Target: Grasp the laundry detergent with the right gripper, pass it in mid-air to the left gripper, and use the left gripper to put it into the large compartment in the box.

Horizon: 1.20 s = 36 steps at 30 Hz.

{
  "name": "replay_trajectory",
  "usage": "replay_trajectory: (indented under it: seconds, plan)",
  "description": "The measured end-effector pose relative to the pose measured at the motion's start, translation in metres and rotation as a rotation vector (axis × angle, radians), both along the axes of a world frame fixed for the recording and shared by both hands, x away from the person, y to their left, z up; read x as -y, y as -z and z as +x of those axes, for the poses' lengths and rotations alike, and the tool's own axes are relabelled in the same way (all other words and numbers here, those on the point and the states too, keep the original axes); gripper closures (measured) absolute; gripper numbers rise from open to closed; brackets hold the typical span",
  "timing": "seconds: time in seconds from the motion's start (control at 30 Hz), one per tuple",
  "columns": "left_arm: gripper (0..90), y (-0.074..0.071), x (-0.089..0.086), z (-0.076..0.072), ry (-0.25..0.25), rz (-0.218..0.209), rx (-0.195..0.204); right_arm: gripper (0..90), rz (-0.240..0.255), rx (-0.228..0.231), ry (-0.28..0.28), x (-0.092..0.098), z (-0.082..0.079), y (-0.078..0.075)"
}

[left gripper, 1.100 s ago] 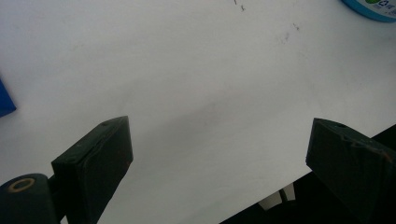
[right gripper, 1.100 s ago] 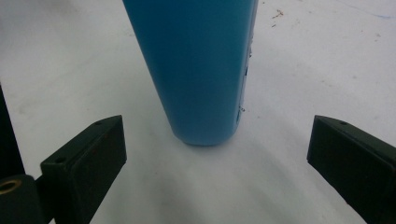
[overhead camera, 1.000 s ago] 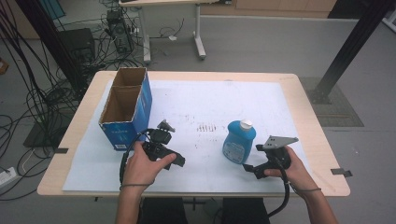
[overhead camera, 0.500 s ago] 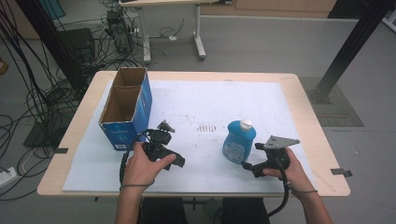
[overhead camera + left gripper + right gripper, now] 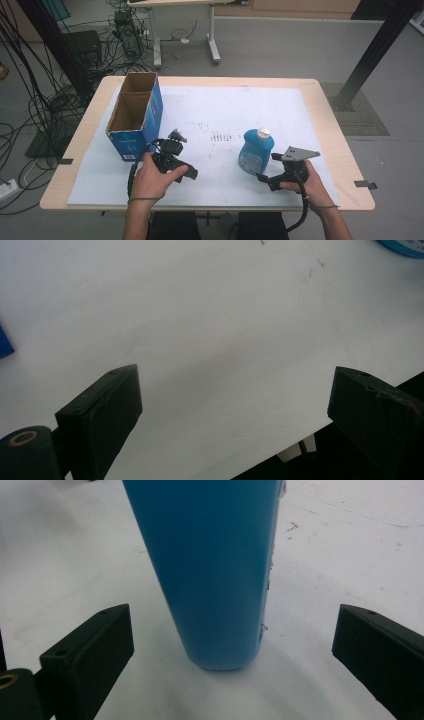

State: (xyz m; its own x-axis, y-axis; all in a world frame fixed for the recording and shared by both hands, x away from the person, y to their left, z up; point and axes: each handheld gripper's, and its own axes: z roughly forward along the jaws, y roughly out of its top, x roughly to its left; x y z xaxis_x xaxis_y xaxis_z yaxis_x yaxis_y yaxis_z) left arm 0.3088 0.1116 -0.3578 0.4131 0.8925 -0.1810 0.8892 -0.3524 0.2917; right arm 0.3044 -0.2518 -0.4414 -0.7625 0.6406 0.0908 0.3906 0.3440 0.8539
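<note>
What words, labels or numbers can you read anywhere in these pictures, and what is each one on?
None can be read.
Blue bottle: a pale label on its front, print too blurred to read.
Blue cardboard box: a faint white mark low on its near face, too small to read.
White table cover: small reddish marks, no letters.
Right hand-held gripper, open around the bottle: no lettering.

Blue plastic bottle [image 5: 255, 151] | white cap on top, pale label on its front | upright on the white table sheet, right of centre, toward the near edge | body smooth and rounded at the base (close up [image 5: 210, 570], it stands between the spread black jaws, touching neither)
</note>
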Motion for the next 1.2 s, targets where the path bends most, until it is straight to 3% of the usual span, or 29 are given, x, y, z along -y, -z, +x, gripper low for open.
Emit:
replay_trajectory:
  seconds: [0.4, 1.2]
  plan:
    - [7.2, 0.000, 0.000, -0.001, -0.008, 0.003, 0.002, 2.5, 0.040, 0.046, -0.006, -0.007, 0.001, 0.003]
    - [7.2, -0.001, 0.001, -0.001, -0.010, 0.001, 0.004, 2.6, 0.093, 0.090, -0.008, -0.014, 0.004, 0.008]
